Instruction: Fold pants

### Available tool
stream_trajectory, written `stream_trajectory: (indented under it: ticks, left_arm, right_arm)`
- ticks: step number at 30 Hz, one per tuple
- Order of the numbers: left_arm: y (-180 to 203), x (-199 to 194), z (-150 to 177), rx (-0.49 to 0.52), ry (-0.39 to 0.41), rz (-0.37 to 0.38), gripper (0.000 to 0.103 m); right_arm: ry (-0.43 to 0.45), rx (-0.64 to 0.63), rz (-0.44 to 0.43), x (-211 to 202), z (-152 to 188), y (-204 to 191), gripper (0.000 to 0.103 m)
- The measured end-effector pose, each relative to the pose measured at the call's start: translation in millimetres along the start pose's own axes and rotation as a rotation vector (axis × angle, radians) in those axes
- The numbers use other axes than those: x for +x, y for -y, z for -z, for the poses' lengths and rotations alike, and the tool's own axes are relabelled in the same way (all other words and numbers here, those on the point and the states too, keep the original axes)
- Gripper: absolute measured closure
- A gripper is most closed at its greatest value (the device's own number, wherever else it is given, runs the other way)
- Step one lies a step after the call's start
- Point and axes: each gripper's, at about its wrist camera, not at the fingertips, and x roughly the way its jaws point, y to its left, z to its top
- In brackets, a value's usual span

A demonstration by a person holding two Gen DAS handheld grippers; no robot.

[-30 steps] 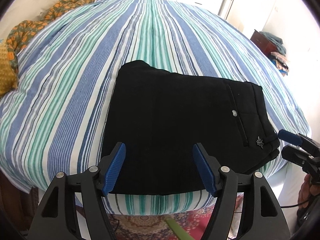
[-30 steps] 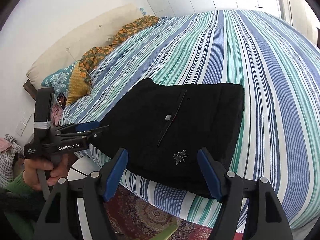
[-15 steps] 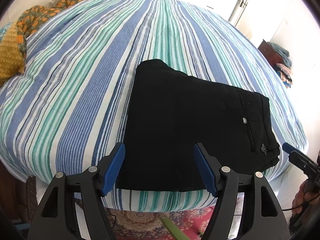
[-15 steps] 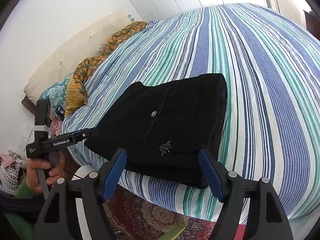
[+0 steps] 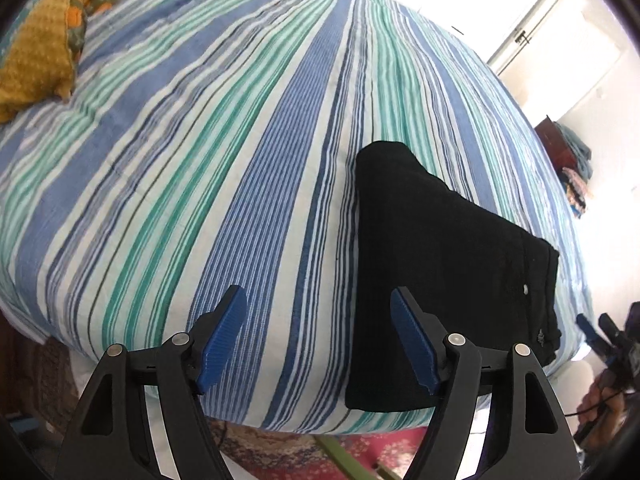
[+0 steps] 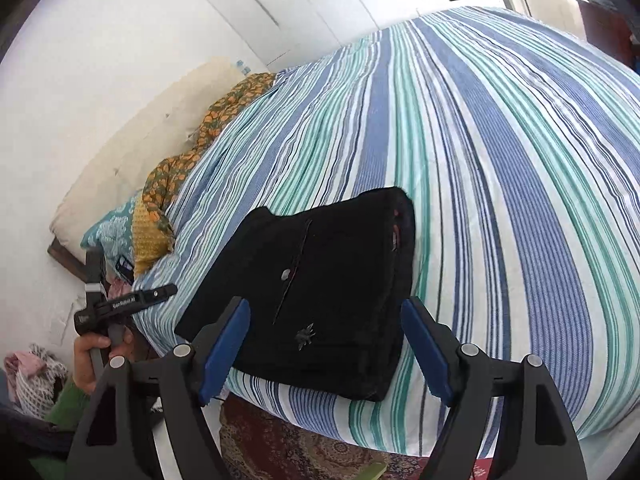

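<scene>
- Black pants point(image 5: 452, 280) lie folded into a compact stack near the bed point(image 5: 240, 160) edge, ahead and right of our left claw point(image 5: 318, 340), and straight ahead between the tips of our right claw point(image 6: 326, 350).
- Both claws are released and hold nothing; their jaws have just been opening, with only bedding or the stack showing beyond them.
- We judge the fold nearly done; the risk is a stray tip catching the stack's near edge and dragging layers apart, or nudging it off the bed.
- Our left hand point(image 6: 98, 354) grips its handle low beside the bed, with the claw tilted steeply down; our right claw points down more gently.
</scene>
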Motion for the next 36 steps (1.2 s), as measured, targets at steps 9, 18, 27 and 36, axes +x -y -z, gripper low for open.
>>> stream_trajectory:
  ticks: [9, 18, 27, 36]
  left_arm:
    - [13, 49, 5, 0.033, -0.152, 0.218, 0.019]
    - [70, 72, 0, 0.167, -0.212, 0.22, 0.08]
    - [138, 1, -64, 0.336, 0.009, 0.289, 0.083]
    - [127, 81, -87, 0.345, 0.162, -0.086, 0.038]
  right_arm:
    - [-0.248, 0.207, -0.109, 62, -9, 56, 0.018]
    - [-0.466, 0.1, -0.228, 131, -5, 40, 0.046]
    - [-0.36, -0.028, -0.299, 98, -64, -1, 0.067]
    - [-0.212, -0.095, -0.076, 108, -135, 40, 0.029]
